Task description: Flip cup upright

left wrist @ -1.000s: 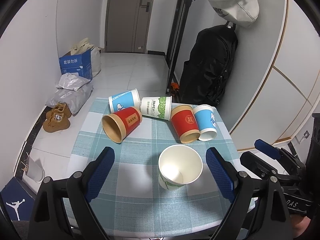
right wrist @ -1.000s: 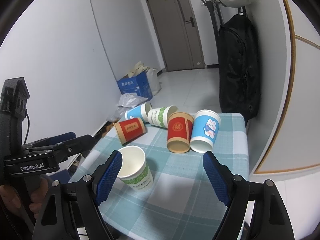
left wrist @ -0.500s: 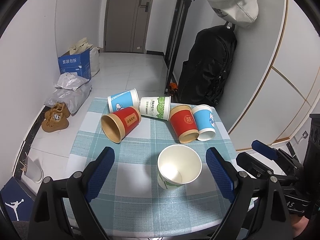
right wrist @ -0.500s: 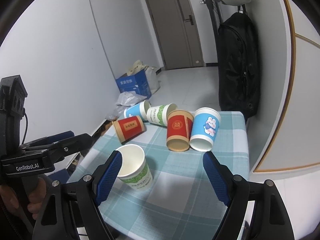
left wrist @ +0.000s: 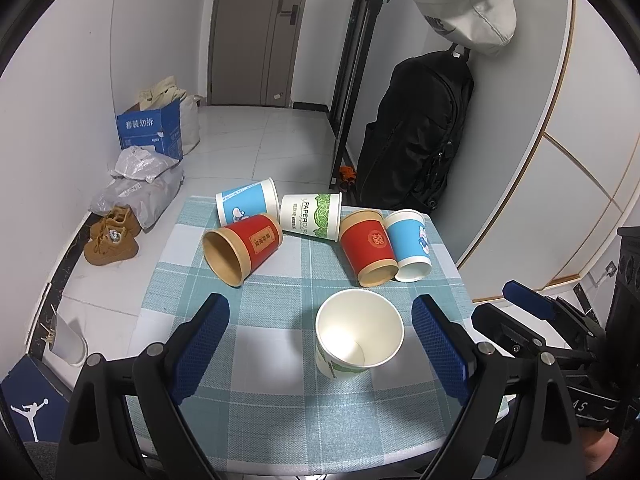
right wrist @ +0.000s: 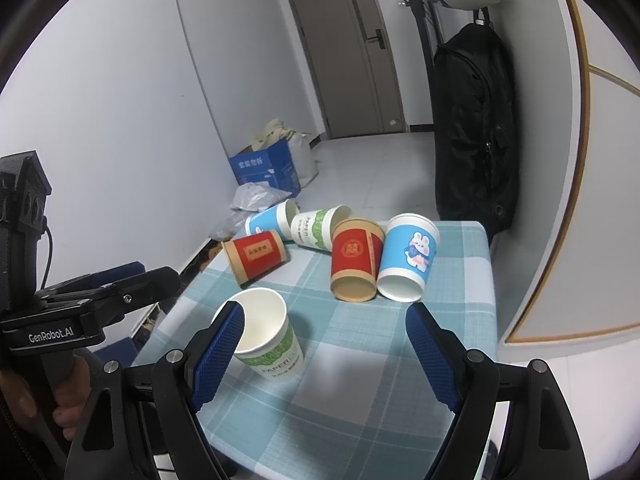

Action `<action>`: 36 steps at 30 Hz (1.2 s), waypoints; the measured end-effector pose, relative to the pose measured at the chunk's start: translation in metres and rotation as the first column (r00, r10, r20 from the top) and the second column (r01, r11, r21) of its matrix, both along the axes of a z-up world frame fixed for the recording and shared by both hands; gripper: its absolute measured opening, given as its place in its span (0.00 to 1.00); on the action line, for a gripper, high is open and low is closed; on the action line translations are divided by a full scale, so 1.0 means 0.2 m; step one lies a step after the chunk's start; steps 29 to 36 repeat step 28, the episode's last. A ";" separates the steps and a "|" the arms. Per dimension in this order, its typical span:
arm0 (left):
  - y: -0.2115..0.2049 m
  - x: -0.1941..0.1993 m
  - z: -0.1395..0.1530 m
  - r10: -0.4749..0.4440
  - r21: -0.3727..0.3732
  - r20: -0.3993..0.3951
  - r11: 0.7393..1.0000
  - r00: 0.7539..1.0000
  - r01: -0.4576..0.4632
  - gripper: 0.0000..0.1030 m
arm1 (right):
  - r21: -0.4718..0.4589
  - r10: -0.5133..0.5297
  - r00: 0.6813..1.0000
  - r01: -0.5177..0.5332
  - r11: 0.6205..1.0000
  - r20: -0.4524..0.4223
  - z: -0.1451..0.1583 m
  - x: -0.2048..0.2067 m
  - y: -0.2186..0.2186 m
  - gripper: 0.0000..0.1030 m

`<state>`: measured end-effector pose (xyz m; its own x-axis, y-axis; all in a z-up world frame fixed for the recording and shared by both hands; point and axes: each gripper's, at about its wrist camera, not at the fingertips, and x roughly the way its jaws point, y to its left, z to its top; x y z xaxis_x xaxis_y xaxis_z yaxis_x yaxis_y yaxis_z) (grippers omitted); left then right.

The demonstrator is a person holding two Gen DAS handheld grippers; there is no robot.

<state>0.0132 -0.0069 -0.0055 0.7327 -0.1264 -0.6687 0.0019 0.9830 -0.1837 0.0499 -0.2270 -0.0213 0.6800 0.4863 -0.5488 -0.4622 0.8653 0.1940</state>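
Both tongs, left tongs (left wrist: 320, 344) and right tongs (right wrist: 324, 344), hang released and have backed off slightly, leaving the white cup (left wrist: 358, 336) upright on the surface (left wrist: 280, 408) near five cups lying tipped, so one flip looks done.

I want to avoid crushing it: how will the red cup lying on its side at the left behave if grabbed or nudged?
The red cup looks like thin paper, so it is probably light and easily dented. It lies on its side on the checked tablecloth, so a nudge would likely roll it in a curve.
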 end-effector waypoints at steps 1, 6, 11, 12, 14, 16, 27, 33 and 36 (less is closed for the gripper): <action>0.00 0.00 0.00 -0.003 0.004 0.006 1.000 1.000 0.003 0.87 | 0.000 0.000 1.000 0.000 1.000 0.001 0.00 0.00 0.00 0.81; -0.01 -0.01 0.00 -0.012 0.013 0.001 1.000 1.000 0.012 0.87 | -0.004 -0.004 1.000 0.004 1.000 0.004 0.00 0.00 0.00 0.81; -0.01 -0.01 -0.01 -0.008 0.014 0.004 1.000 1.000 0.008 0.87 | 0.002 -0.013 1.000 0.013 1.000 0.003 0.00 0.00 -0.01 0.81; -0.01 -0.01 -0.01 -0.008 0.013 0.003 1.000 1.000 0.008 0.87 | 0.004 -0.014 1.000 0.014 1.000 0.002 0.00 0.00 -0.01 0.81; 0.00 -0.01 -0.01 -0.009 0.013 0.003 1.000 1.000 0.009 0.87 | 0.005 -0.015 1.000 0.015 1.000 0.003 0.00 0.00 -0.01 0.81; 0.00 -0.01 -0.01 -0.008 0.017 0.003 1.000 1.000 0.008 0.87 | 0.005 -0.016 1.000 0.016 1.000 0.001 0.00 0.01 -0.01 0.81; -0.01 0.00 -0.01 -0.009 0.030 -0.003 1.000 1.000 0.009 0.87 | 0.003 -0.018 1.000 0.018 1.000 0.000 0.00 0.01 -0.01 0.81; -0.02 0.00 -0.01 -0.006 0.032 -0.005 0.999 1.000 0.006 0.87 | 0.003 -0.018 1.000 0.018 1.000 -0.003 0.00 0.01 -0.01 0.81; -0.02 0.00 -0.01 -0.006 0.032 -0.005 0.999 1.000 0.006 0.87 | 0.003 -0.018 1.000 0.018 1.000 -0.003 0.00 0.01 -0.01 0.81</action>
